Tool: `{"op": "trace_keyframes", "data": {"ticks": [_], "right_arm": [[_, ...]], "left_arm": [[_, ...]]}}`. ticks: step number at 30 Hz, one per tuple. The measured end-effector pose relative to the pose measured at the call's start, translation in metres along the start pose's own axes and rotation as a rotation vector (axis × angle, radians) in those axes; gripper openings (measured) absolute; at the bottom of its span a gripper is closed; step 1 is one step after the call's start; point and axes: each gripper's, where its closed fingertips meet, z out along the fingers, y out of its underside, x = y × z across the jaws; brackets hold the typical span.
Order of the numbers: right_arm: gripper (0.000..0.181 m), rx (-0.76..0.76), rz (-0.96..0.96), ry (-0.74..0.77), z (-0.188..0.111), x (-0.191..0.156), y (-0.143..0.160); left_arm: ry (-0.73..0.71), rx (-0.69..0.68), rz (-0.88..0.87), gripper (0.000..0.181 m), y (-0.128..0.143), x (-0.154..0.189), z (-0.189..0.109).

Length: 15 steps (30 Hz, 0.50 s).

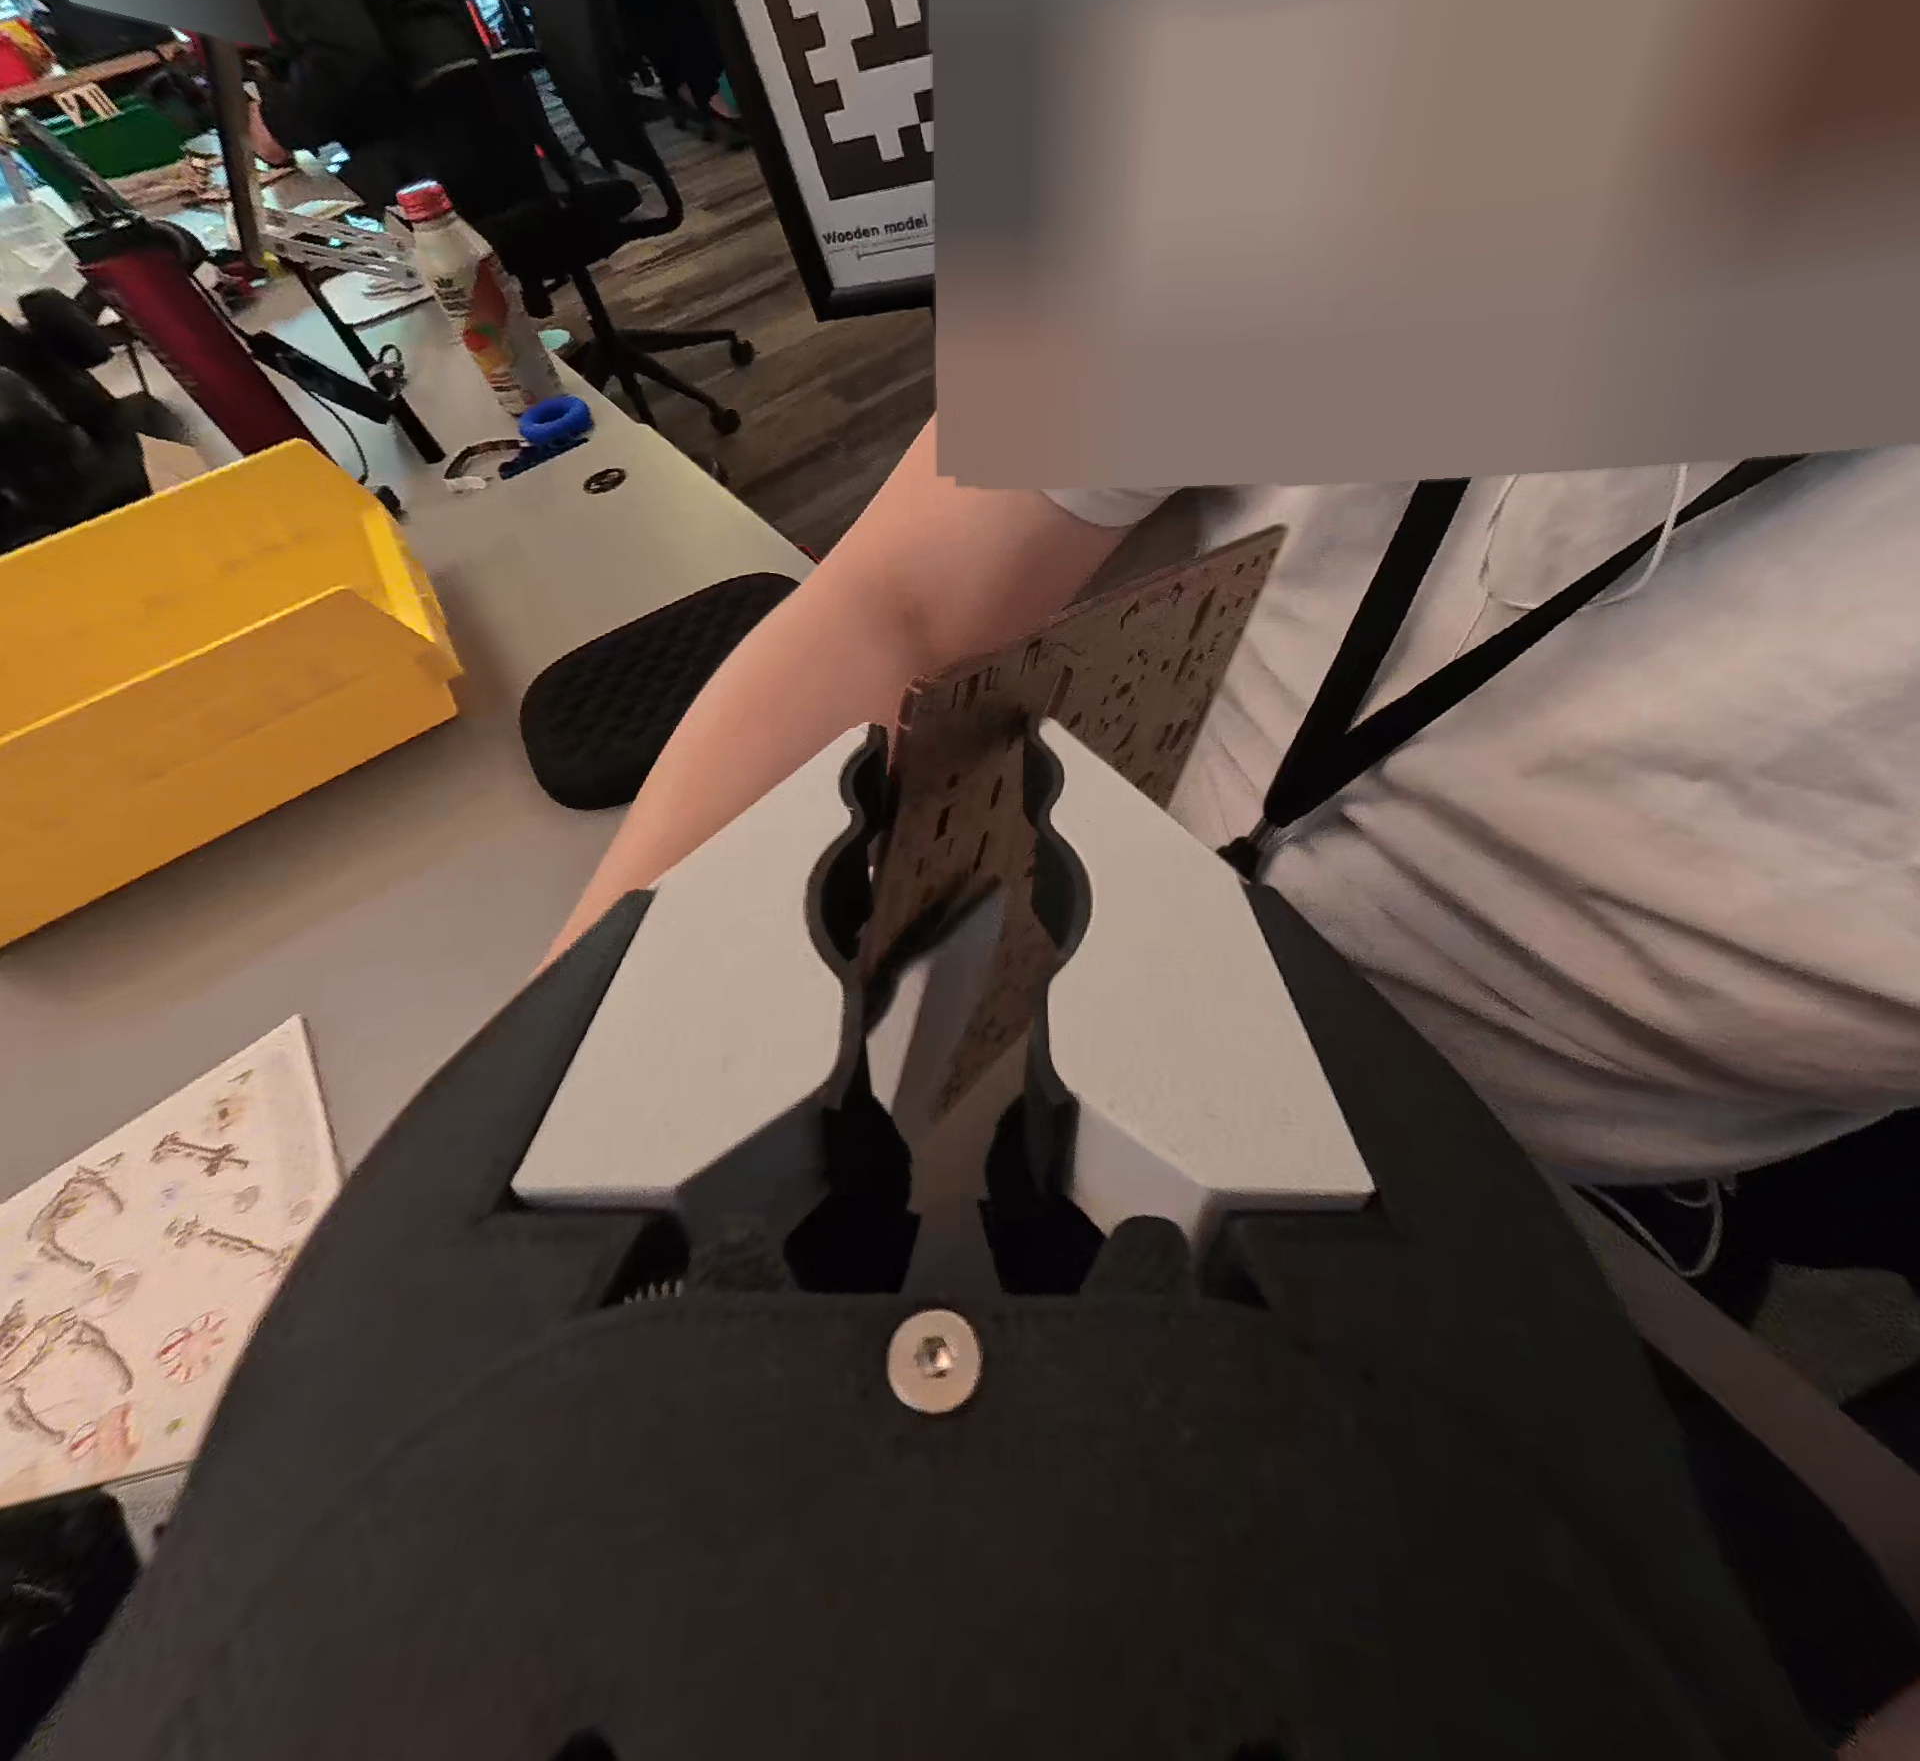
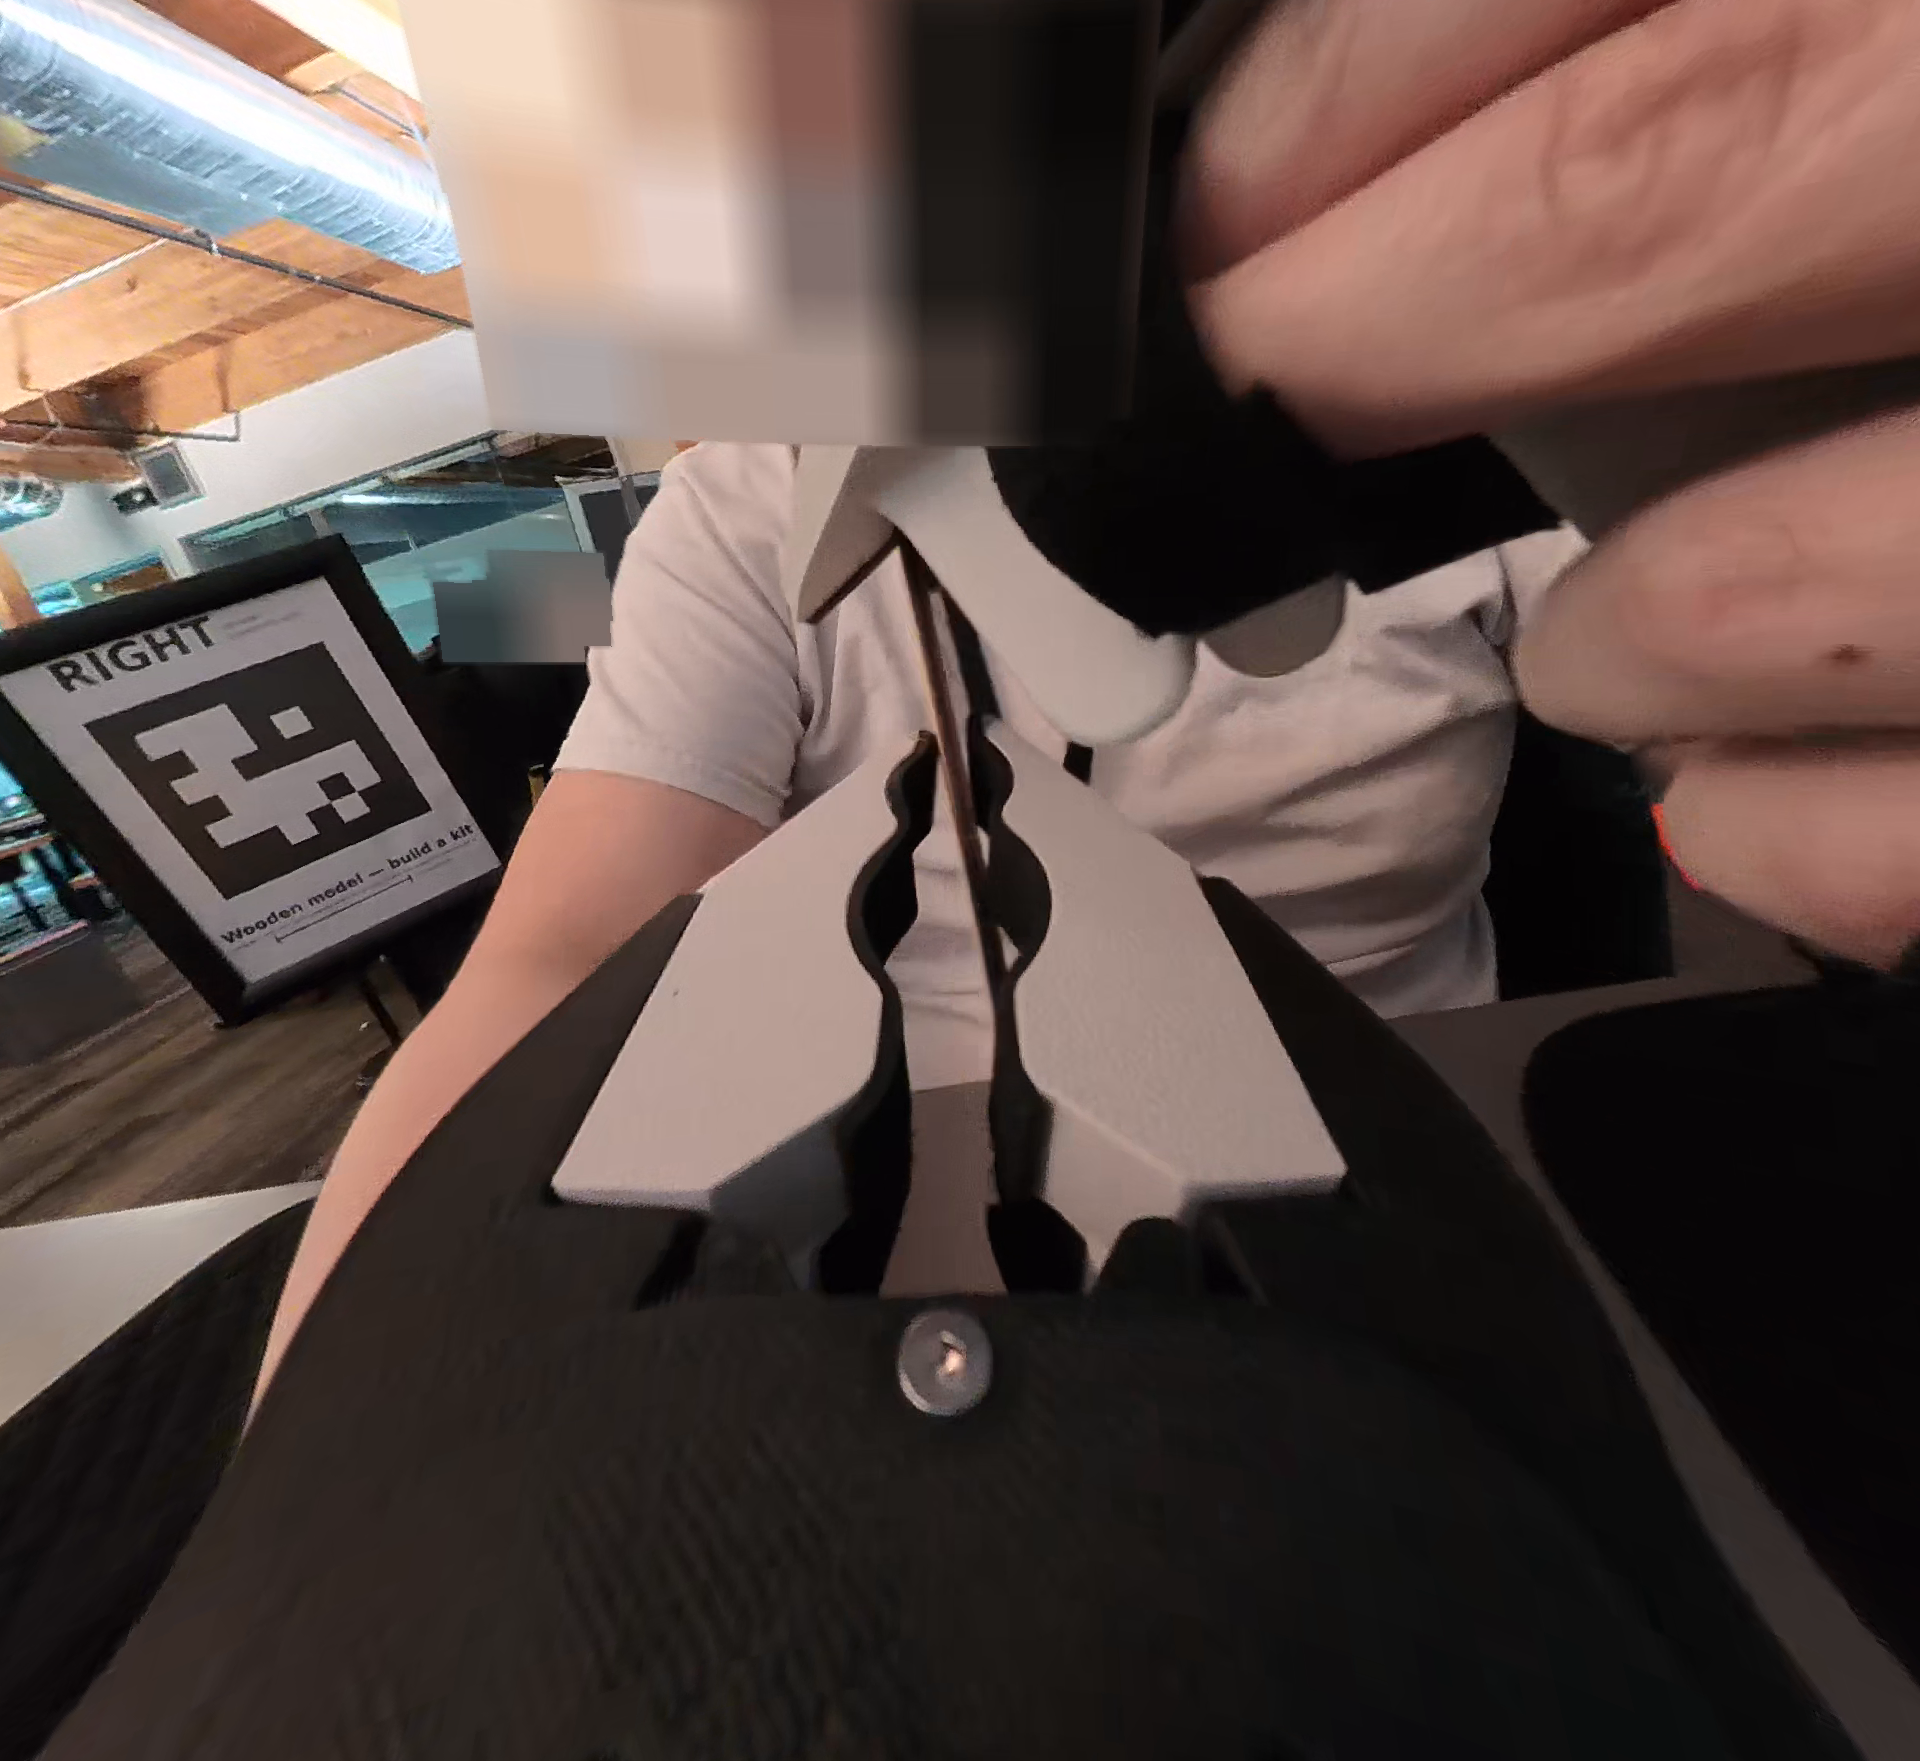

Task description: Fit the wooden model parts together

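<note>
Grey worktop (image 1: pixel 623 516) runs along the left of the left wrist view, carrying a yellow bin (image 1: pixel 208 651), a black padded rest (image 1: pixel 644 683) and a printed parts sheet (image 1: pixel 135 1254) near the bottom corner; none of these are in play. Both tools are lifted off the worktop in front of the person's white shirt (image 1: pixel 1558 776). Left tool (image 1: pixel 961 776) is clamped on a thin brown wooden sheet (image 1: pixel 1143 651) full of cut-out slots, its long axis running away from the tool toward the shirt, broad face showing to the camera. In the right wrist view the same sheet shows edge-on as a thin dark line (image 2: pixel 940 672) reaching up from between the fingers of the right tool (image 2: pixel 951 776) toward the left tool higher up, held by the person's hand (image 2: pixel 1558 205). Right tool's jaws stand narrow around that edge; the edge looks to touch the right-side finger, but a gap shows on the other side, so cannot tell if it is truly pinched. Key relation: sheet lies straight ahead along the right tool's finger axis, both tools on one sheet, left one carrying it.
</note>
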Motion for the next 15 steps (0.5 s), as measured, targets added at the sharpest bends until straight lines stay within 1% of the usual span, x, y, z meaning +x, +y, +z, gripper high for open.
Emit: {"op": "trace_keyframes", "data": {"ticks": [2, 4, 6, 8, 9, 12, 14, 15], "right_arm": [[0.023, 0.02, 0.031, 0.114, -0.008, 0.016, -0.006], [0.041, 0.067, 0.018, 0.257, -0.025, 0.024, -0.015], [0.042, 0.122, -0.008, 0.385, -0.044, 0.022, -0.028], [0.046, 0.138, -0.018, 0.528, -0.062, 0.017, -0.033], [0.047, 0.155, -0.027, 0.595, -0.07, 0.013, -0.037], [0.051, 0.168, 0.005, 0.769, -0.089, -0.008, -0.041], [0.053, 0.155, 0.02, 0.912, -0.101, -0.025, -0.042], [0.053, 0.147, 0.022, 1.01, -0.108, -0.033, -0.045]], "left_arm": [[-0.014, -0.021, 0.001, 0.017, 0.0, 0.001, -0.005], [-0.027, -0.062, -0.025, 0.009, 0.004, 0.001, -0.01], [-0.075, -0.113, -0.03, 0.005, 0.013, -0.006, -0.011], [-0.167, -0.142, -0.009, 0.001, 0.02, -0.02, -0.014], [-0.17, -0.138, -0.015, 0.0, 0.02, -0.021, -0.015], [-0.119, -0.108, -0.129, 0.001, 0.019, -0.023, -0.019], [-0.132, -0.096, -0.222, 0.001, 0.021, -0.032, -0.023], [-0.147, -0.092, -0.269, 0.001, 0.023, -0.038, -0.026]]}}
